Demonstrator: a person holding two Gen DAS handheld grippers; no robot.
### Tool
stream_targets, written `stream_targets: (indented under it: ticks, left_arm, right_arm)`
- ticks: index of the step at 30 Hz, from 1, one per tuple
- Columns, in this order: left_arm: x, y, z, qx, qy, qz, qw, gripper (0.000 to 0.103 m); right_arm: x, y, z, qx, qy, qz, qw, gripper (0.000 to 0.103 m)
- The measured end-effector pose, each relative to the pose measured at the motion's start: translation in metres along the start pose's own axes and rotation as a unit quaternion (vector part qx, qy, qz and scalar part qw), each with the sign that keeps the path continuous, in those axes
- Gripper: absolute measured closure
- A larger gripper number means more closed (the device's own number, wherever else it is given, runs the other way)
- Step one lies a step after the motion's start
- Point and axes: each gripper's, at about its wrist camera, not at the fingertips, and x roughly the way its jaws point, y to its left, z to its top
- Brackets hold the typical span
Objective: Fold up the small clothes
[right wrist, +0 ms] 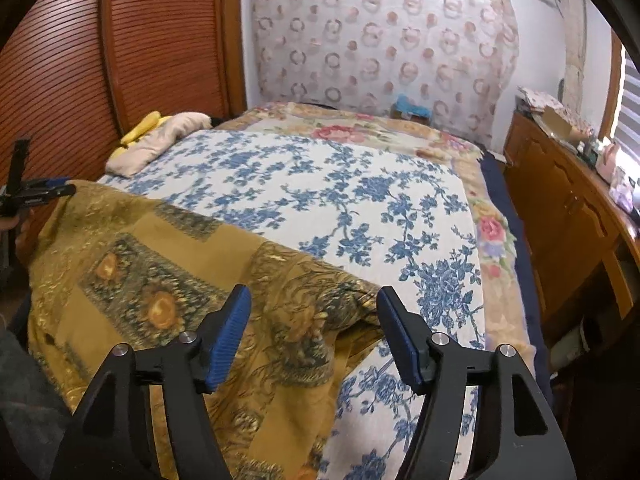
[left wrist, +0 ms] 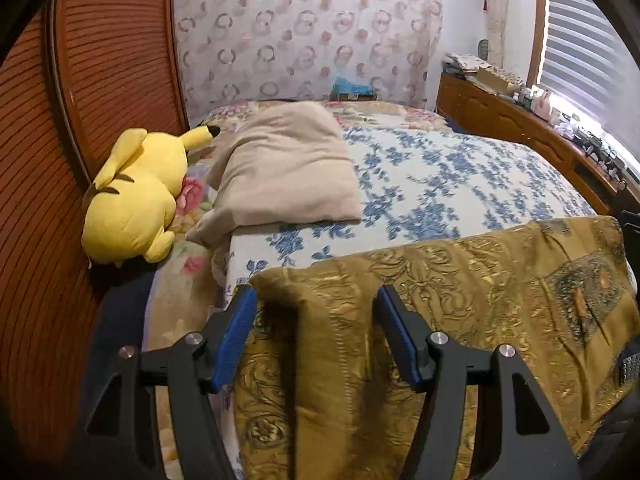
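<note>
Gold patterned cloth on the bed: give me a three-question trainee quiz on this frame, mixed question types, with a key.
1. True or false: the right gripper is clamped on the gold patterned cloth.
2. Multiple choice: what lies right beside the beige pillow, toward the wooden slatted wall?
A. a folded towel
B. a yellow plush toy
C. a laptop
3. Short answer: what does the gold cloth lie on?

Key
1. False. The blue pads stand apart, with cloth under the gap but not pinched; the left gripper is open too.
2. B, the yellow plush toy.
3. The white bedspread with blue flowers, at the bed's near end.
</note>
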Motion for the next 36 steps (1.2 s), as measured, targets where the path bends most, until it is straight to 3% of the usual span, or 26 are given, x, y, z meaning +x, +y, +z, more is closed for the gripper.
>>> stream_targets:
  ticks: [10,25,31,36]
  left_arm:
    - [0.031,0.004,-0.01,-0.004,0.043,0.002,0.9991,0.04]
    - [0.033,0.005,-0.012,0.002,0.039,0.001,0.9993,0.036]
    - [0.039,0.008,-0.001,0.009,0.056,-0.007,0.9984,0.035]
    - [0.035,0.011,0.013,0.023,0.048,0.003,0.9986,0.035]
  right_arm:
    - [0.047,-0.026,-0.003,0.044,0.033,-0.028,0.998,0.034]
    - [0.067,-0.026,-0.012,0.043,0.051,-0.027,0.997,0.028]
    - [0.067,-0.021,-0.013,0.03,0.046,-0.017,0.998,0.039]
    - [0.067,-0.022,-0.013,0.033,0.045,-0.012,0.998,0.039]
